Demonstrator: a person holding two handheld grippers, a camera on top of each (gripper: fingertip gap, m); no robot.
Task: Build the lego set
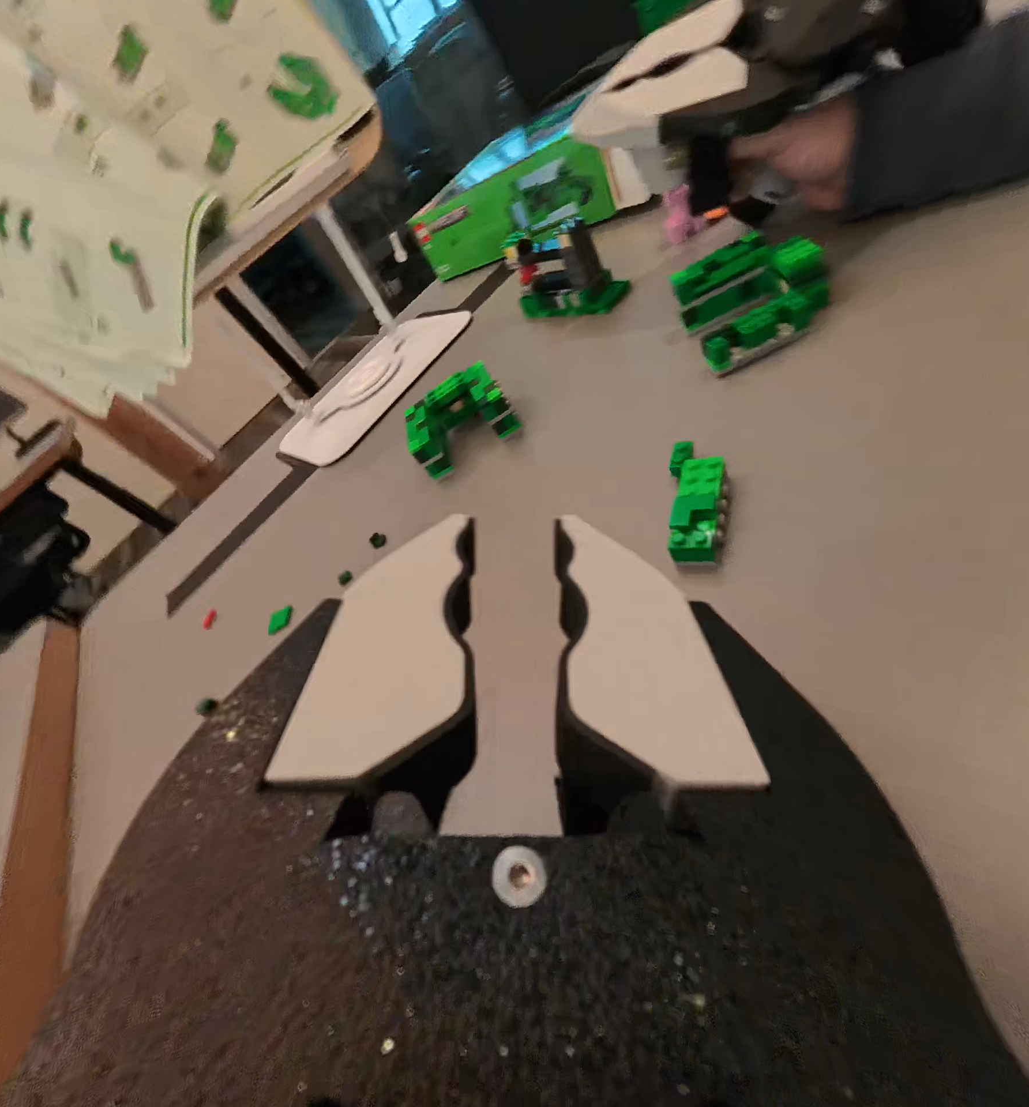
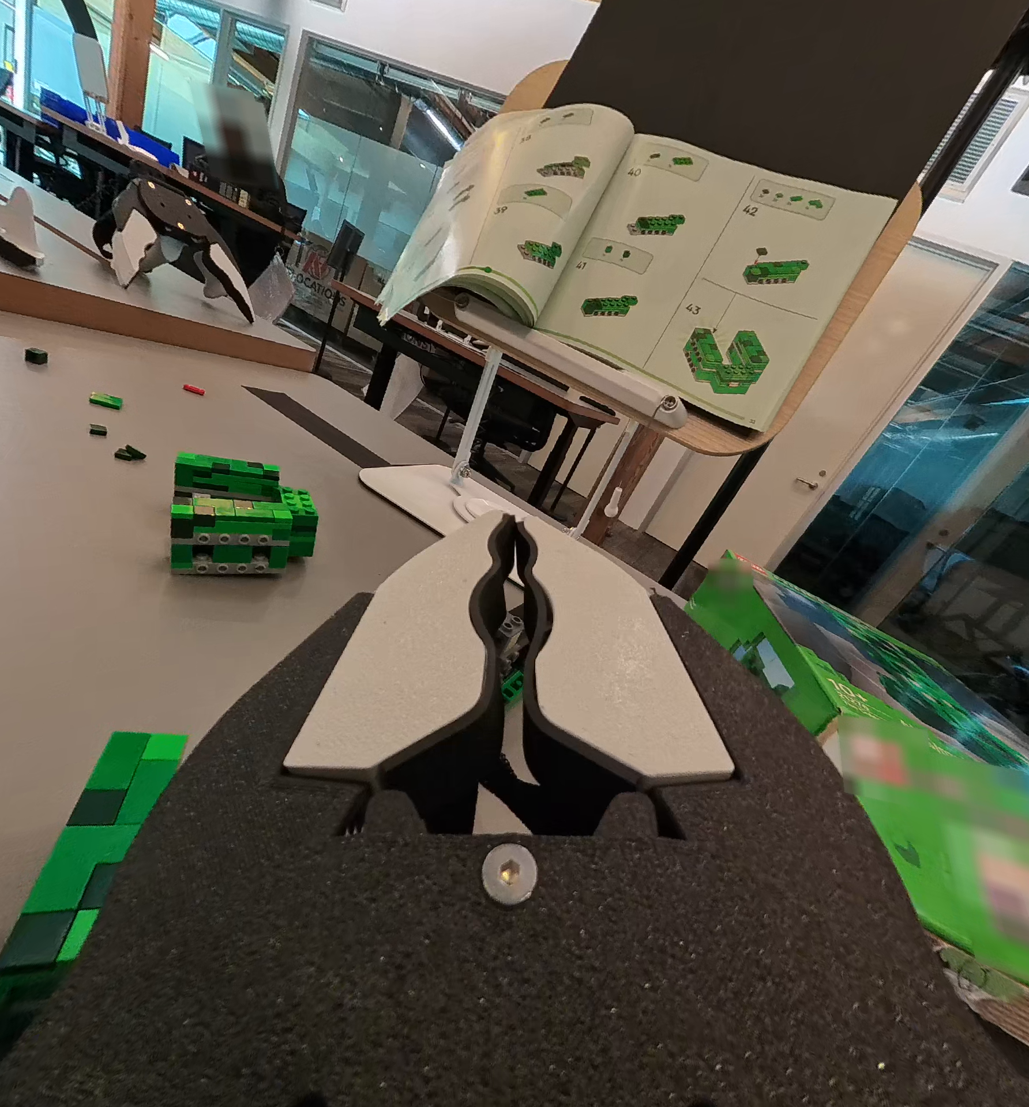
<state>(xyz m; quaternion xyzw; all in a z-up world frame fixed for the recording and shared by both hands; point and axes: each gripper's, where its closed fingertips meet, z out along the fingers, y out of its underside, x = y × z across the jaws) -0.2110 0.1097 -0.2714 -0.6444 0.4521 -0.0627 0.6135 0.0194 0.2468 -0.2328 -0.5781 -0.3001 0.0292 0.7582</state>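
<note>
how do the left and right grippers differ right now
The left gripper has its jaws open with bare table showing between them; the right gripper has its jaws shut, tips touching. The left gripper is low over the table near loose green bricks; in the left wrist view the right gripper is raised above the far builds. Both have pale grey fingers on black bodies and hold nothing.

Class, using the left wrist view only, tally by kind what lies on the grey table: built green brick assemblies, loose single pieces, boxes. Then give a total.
Built green brick assemblies: 4
Loose small single pieces: 5
Green cardboard box: 1
Total: 10
</note>
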